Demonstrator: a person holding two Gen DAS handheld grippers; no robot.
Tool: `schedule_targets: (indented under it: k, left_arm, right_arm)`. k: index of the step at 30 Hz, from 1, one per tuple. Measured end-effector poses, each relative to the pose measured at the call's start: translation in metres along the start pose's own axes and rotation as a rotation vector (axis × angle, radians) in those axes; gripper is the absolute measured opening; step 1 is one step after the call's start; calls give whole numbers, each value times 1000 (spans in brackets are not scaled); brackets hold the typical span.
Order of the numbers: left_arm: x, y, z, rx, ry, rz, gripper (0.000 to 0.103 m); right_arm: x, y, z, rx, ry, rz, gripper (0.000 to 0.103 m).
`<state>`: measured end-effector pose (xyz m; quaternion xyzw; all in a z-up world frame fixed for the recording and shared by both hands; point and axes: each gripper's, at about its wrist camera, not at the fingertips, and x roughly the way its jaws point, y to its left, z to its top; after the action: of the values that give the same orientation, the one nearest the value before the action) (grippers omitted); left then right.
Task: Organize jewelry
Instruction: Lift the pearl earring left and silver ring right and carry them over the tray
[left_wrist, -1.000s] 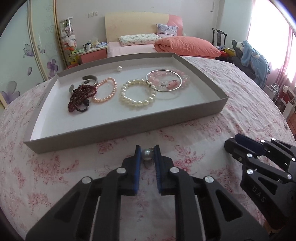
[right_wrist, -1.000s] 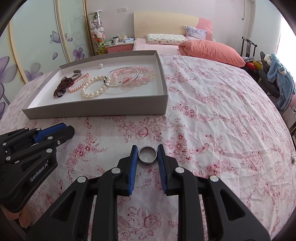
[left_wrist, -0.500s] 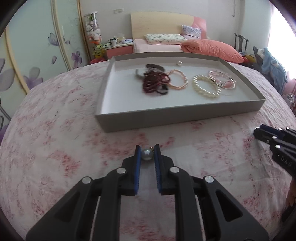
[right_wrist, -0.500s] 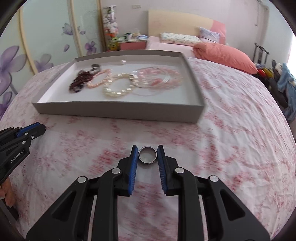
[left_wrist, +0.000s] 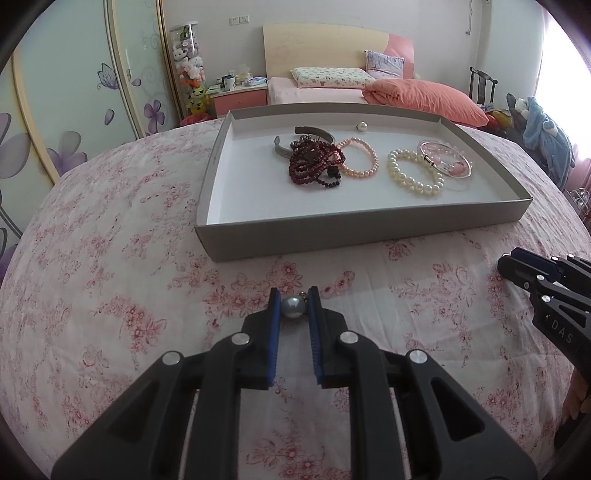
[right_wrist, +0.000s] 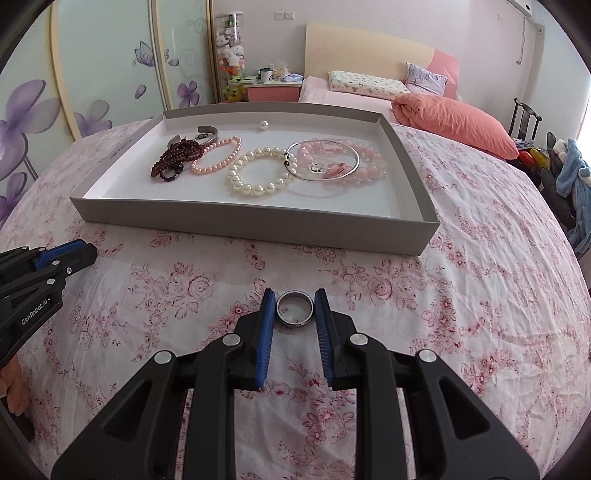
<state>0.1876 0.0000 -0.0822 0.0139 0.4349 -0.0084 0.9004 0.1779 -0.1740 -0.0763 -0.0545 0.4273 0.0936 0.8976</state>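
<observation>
**Pearl and steel, both pinched, neither yet in the tray**

Grey pearl earring clamped between the blue pads of the left gripper, narrow grip, small metal loop poking out at 1 o'clock of the bead. Steel ring squeezed edge to edge in the right gripper, bore facing up. Both carried above the floral bedsheet, short of the grey cardboard tray lying at 12 o'clock.

Likely risks: round bead held on two tiny contact spots, so any jolt or slackening could pop it out onto the patterned sheet, hard to spot among the pink roses. Same for the ring, apt to twist and roll off toward the bed edge. Near wall of the tray in the path; too low an approach would knock the light box and scatter the contents.

Inside the tray, from 9 to 3 o'clock: silver cuff bangle, dark red bead strand overlapping it, pink pearl bracelet, white pearl bracelet, thin wire bangle over a pink stone bracelet. Loose white pearl near the far wall. Bare floor only along the near side.
</observation>
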Motion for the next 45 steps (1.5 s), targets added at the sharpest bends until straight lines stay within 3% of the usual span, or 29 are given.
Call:
schedule_targets:
  k: [20,24,28,36,41,45]
  left_arm:
    - [0,0,0,-4,-1,-4,16]
    - [-2,5,-2,-39,-6,-30,15]
    - [-24,8,-4,-69,-75,-65,15]
    - [-107,-12,-7,-41,-405,-105,15]
    - [-131,-18,-10,-36,-514,-78,15]
    - [-138,-19,-7,-40,-545,-75,15]
  right_arm:
    - [0,-5,0,12,1,11,23]
    - [-4,-11,-3,43,-12,49,23]
    - [-36,-8,-4,61,-129,75,23]
    - [-110,14,-7,19,-476,30,23]
    - [-138,27,-12,-18,-662,-18,23]
    - [-146,28,-10,-26,-731,-30,23]
